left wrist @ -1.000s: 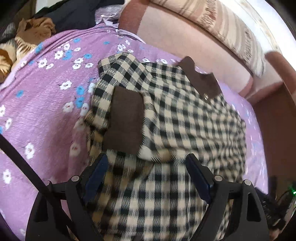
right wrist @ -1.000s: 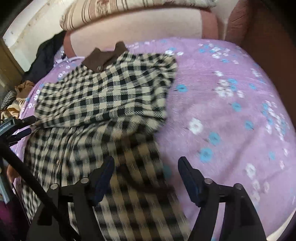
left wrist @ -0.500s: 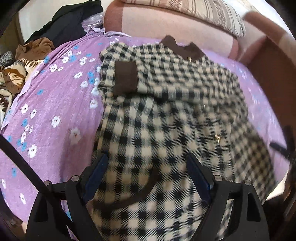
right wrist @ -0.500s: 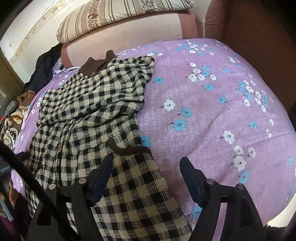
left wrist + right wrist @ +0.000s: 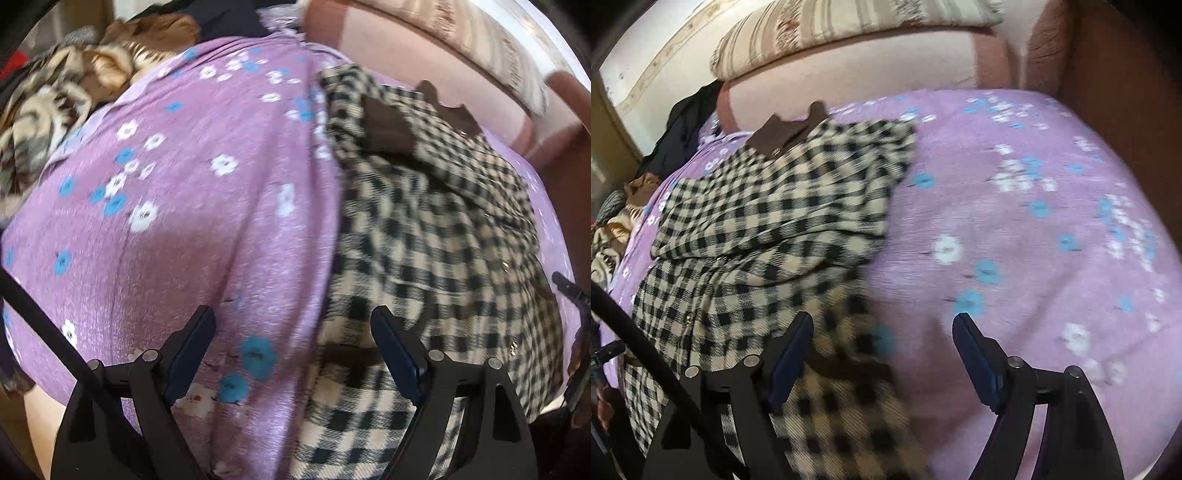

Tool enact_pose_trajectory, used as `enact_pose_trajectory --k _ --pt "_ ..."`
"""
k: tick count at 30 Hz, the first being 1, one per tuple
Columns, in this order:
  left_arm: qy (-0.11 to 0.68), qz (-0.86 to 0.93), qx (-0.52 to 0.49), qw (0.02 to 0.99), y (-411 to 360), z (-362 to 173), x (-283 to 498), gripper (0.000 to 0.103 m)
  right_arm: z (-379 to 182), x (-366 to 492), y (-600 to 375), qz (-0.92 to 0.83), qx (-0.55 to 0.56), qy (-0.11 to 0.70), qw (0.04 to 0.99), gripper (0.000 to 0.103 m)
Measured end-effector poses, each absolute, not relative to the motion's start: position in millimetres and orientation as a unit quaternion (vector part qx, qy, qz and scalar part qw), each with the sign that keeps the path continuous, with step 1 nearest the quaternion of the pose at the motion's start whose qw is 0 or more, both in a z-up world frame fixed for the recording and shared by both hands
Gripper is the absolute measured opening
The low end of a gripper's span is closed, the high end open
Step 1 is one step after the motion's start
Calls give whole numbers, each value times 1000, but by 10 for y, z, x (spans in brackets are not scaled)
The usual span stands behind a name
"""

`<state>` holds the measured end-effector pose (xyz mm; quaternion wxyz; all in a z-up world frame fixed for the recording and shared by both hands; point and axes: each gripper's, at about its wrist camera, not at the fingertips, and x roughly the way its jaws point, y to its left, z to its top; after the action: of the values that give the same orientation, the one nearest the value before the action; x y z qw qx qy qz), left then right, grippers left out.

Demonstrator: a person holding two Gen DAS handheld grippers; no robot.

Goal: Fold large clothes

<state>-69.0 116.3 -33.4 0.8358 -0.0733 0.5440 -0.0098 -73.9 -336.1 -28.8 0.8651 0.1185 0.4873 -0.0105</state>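
Both sets of fingers stand wide apart and hold nothing: the left gripper (image 5: 293,347) and right gripper (image 5: 882,345), whose jaws have just been opening, straddle the near hem corners of the checked coat (image 5: 768,236). It lies on the purple floral sheet (image 5: 1015,229), sleeves folded in, lengthwise folds apparently left, its long axis running away, brown collar (image 5: 783,134) pointing at the sofa back (image 5: 849,77).

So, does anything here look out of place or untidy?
Only small things. The checked garment lies rumpled rather than flat on the purple floral sheet, one brown cuff folded across its chest. Other clothes sit in a loose heap at the sheet's far edge. Nothing looks damaged or spilled.
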Motion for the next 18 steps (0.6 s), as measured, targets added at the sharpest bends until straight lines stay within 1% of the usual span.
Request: enact_pose_trajectory --k 1,2,3,4,5,6,7,9,12,15,16,18 --pt "548 -11 -84 832 1186 -374 -682 85 -353 -676 -3317 -9 119 490 863 82" --pt "551 -12 -90 830 1189 -400 -677 85 -407 -637 -3285 -10 120 494 861 79" --pt "550 -9 -91 830 1184 -420 -677 86 -469 -603 -3248 -10 119 502 857 71" --pt "546 -6 -85 833 1162 -423 -676 86 -537 -577 -3202 -11 107 515 850 41" --pt "545 -6 -78 835 1141 -426 -666 87 -551 -586 -3148 -21 75 517 853 25" --pt "548 -8 -68 834 1109 -430 -654 87 -517 -623 -3121 -2 67 512 856 13" --pt "550 -10 -60 833 1080 -430 -654 87 -487 -663 -3120 10 70 515 855 6" --pt "551 -17 -56 833 1041 -417 -665 87 -387 -844 -3218 -8 74 516 853 1" --pt "546 -21 -70 835 1073 -428 -687 87 -316 -1031 -3480 -23 119 506 854 1" --pt "548 -18 -68 834 1065 -427 -686 87 -338 -1052 -3440 -19 101 512 853 1" --pt "550 -22 -66 832 1061 -407 -704 87 -318 -1061 -3436 -17 100 510 854 2" --pt "552 -29 -78 830 1089 -379 -758 87 -242 -1123 -3500 -6 132 505 853 9"
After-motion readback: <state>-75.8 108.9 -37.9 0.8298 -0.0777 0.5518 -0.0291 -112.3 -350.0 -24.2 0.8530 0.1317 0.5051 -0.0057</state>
